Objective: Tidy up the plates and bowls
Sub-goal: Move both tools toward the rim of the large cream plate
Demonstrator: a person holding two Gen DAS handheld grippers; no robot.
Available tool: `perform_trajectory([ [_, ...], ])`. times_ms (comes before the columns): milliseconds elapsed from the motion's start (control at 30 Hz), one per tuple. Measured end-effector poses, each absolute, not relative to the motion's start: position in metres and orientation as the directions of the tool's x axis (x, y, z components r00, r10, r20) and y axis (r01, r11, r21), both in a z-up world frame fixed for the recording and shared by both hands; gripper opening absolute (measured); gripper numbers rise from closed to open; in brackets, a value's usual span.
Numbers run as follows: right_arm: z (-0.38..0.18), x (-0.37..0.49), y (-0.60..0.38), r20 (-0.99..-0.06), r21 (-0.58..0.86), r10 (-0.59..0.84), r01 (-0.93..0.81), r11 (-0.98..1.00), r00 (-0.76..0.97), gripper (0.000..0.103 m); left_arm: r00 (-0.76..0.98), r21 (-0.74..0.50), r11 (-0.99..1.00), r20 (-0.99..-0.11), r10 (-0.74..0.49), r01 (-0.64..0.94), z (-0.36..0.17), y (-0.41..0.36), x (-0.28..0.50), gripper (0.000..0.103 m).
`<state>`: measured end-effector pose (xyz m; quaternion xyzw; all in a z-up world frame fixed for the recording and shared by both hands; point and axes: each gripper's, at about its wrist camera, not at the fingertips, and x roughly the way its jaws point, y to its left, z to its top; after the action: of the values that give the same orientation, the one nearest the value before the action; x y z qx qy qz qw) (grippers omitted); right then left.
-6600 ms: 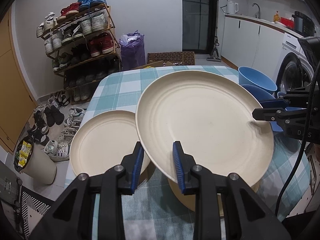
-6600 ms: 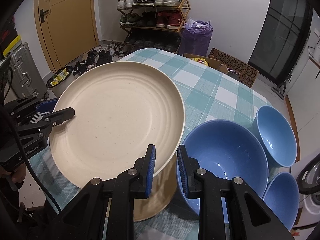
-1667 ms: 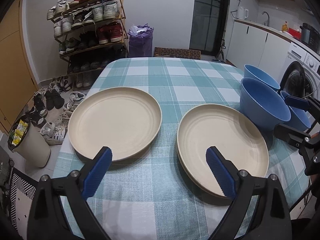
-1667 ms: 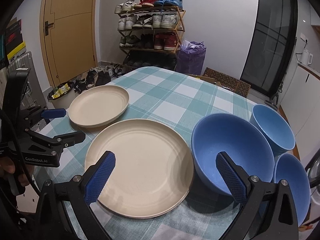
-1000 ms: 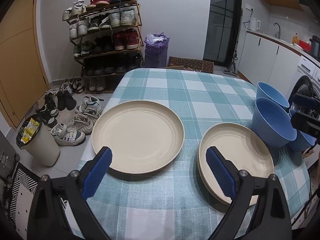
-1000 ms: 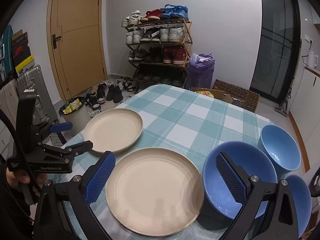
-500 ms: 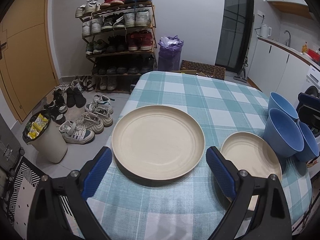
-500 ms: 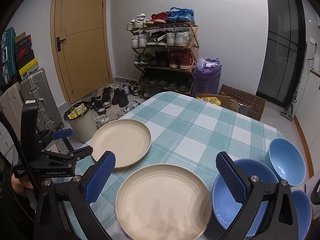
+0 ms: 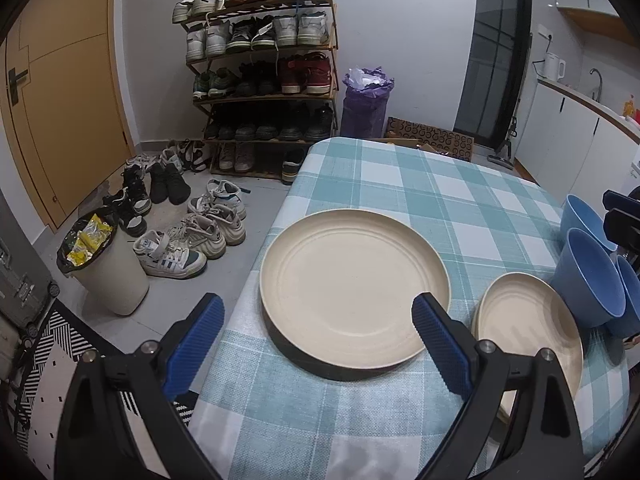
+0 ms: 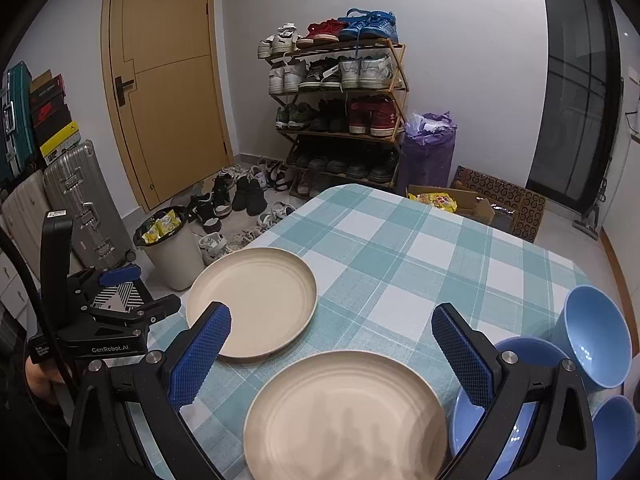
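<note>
The table (image 9: 400, 184), under a teal checked cloth, carries everything in play. On it lie 2 cream plates side by side, not touching: the left plate (image 9: 354, 288) near the table's left edge, and the right plate (image 10: 344, 416) closer to the bowls (the right one may sit on another plate beneath it, though neither view shows its underside clearly enough to say). To the right of the plates stand 3 blue bowls in a tight cluster: the front bowl (image 10: 516, 412), the far bowl (image 10: 596, 336) and the small bowl (image 10: 616, 436), each upright and separate, none nested in another as far as these views show. The left gripper (image 9: 316, 340) hangs above the near edge of the table with its jaws spread wide and nothing between them; the right gripper (image 10: 330, 356) is likewise wide apart and empty, raised over the right plate. As a judgement, the task looks partly done at most: the plates are laid out but not gathered into 1 pile, and the bowls are not yet stacked, so both groupings appear left to do.
</note>
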<state>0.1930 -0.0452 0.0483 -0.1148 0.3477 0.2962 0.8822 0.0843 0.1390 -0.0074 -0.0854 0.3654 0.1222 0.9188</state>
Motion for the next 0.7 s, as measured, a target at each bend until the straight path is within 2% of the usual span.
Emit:
perform_trajectory([
  [700,0.013,0.228,-0.009,-0.736,0.034,0.438,-0.619,0.785,0.516,0.102,0.657,-0.072,0.941,-0.733,0.175,-0.332,-0.030,0.167,0.097,0.096],
])
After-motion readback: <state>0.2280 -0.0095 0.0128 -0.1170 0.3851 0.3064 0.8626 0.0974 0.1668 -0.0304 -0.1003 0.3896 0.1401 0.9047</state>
